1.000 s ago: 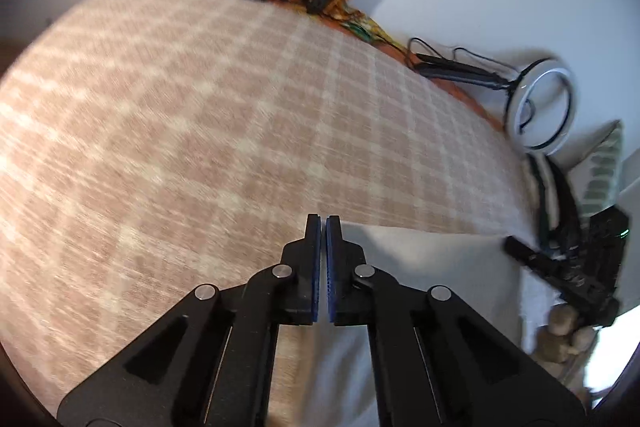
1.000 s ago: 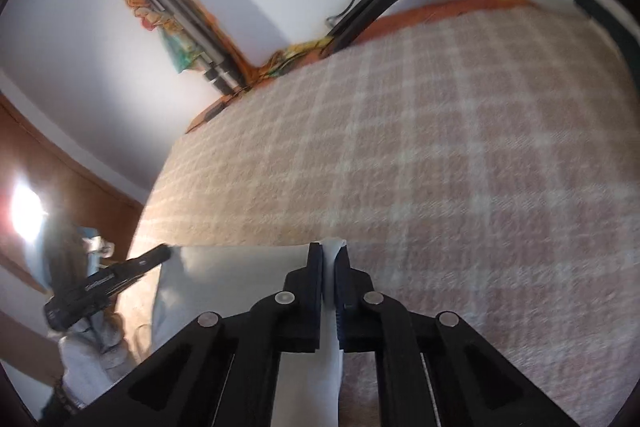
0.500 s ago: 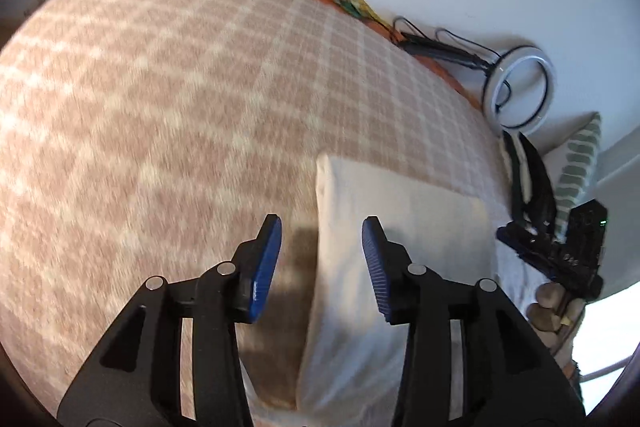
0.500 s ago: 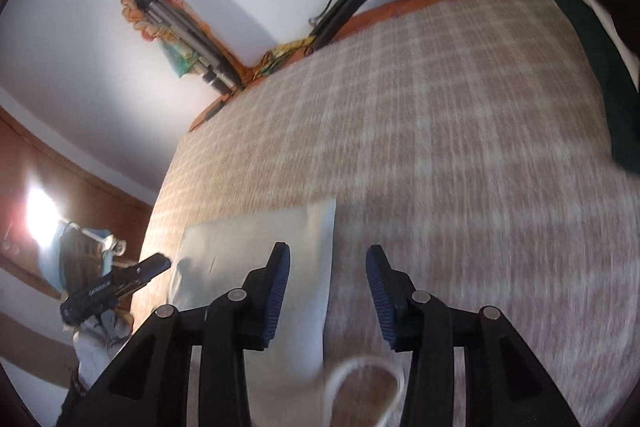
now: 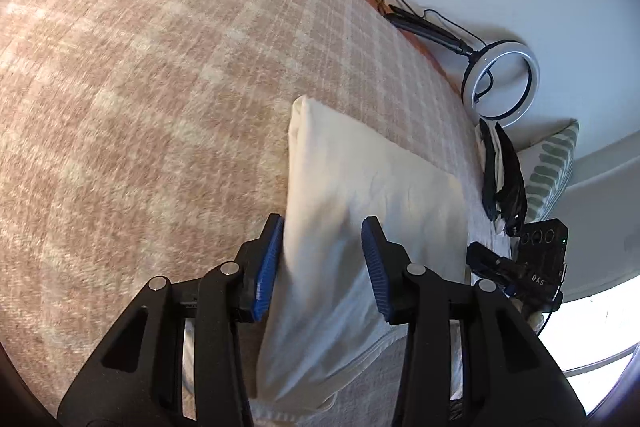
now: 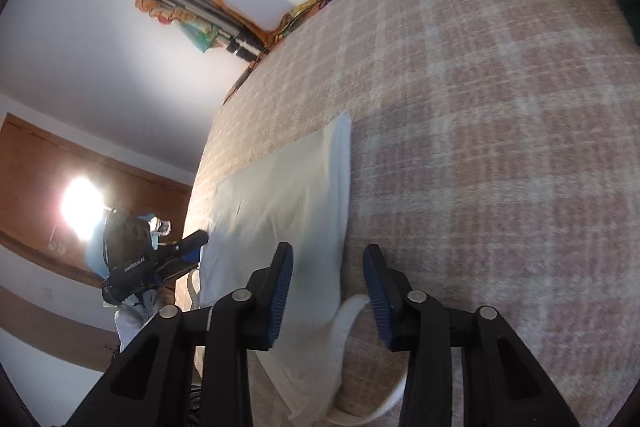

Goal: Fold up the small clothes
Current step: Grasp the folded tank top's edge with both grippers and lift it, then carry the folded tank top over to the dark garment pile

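Observation:
A cream-white garment lies folded flat on the checked pink-and-beige bed cover. My left gripper hovers over its left folded edge. Its jaws are closing slightly, with cloth below the gap, and the blue pads do not press on it. In the right wrist view the same garment stretches away to the left. My right gripper hangs over its right edge, jaws also closing a little, pads clear of the fabric. A white rounded band of the garment curls just under the right finger.
A ring light on a black arm leans at the wall. Dark clothes and a leaf-patterned pillow sit at the bed's right end. A folded tripod rests in the corner. A wooden door shows at left.
Both grippers were shut on the garment's far corners a second ago. They have opened, let the cloth drop flat, and drawn back along its side edges, tilting downward.

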### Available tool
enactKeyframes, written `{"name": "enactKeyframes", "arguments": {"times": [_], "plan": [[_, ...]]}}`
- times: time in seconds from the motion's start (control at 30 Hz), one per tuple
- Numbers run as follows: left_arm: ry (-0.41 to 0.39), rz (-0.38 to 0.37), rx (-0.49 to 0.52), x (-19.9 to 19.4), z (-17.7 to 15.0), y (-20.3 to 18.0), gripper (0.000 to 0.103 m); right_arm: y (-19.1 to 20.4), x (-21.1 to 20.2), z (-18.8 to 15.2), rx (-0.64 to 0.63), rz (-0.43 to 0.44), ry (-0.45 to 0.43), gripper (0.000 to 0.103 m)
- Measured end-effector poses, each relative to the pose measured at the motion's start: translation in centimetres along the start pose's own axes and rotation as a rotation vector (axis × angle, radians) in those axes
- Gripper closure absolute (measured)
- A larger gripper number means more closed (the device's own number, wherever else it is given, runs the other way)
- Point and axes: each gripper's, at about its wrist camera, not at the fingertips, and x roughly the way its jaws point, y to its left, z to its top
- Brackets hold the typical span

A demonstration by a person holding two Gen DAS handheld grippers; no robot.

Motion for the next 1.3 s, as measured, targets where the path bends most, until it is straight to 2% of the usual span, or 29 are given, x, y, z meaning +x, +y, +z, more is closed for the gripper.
{"name": "enactKeyframes", "arguments": {"times": [0.17, 0.2, 0.27, 0.37, 0.5, 0.63, 0.77, 0.97, 1.3], "plan": [[0.0, 0.026, 0.032, 1.1, 0.2, -1.2, 0.079, 0.7, 1.2, 0.2, -0.017, 0.006, 0.014, 0.074], [-0.001, 0.04, 0.041, 1.3, 0.2, -1.5, 0.085, 0.9, 1.4, 0.2, -0.023, 0.004, 0.015, 0.075], [-0.011, 0.071, 0.06, 1.2, 0.2, -1.6, 0.089, 1.6, 1.9, 0.2, -0.046, -0.016, 0.02, 0.087], [-0.037, 0.125, 0.116, 0.8, -0.1, -2.3, 0.093, 2.7, 2.1, 0.1, -0.095, -0.091, 0.008, 0.097], [-0.091, 0.213, 0.232, 0.1, -1.0, -4.6, 0.094, 4.8, 1.5, -0.2, -0.172, -0.165, -0.025, 0.098], [-0.13, 0.238, 0.288, -0.3, -1.8, -6.2, 0.095, 7.2, 0.5, -0.5, -0.247, -0.212, -0.066, 0.099], [-0.153, 0.231, 0.32, -0.9, -2.3, -7.7, 0.095, 8.5, -1.0, -0.7, -0.298, -0.226, -0.122, 0.099], [-0.168, 0.198, 0.362, -0.7, -2.9, -10.5, 0.096, 8.1, -3.7, -0.7, -0.31, -0.267, -0.164, 0.099], [-0.169, 0.121, 0.491, 1.8, -4.8, -18.2, 0.096, 6.8, -11.2, -1.1, -0.305, -0.378, -0.283, 0.099]]}}
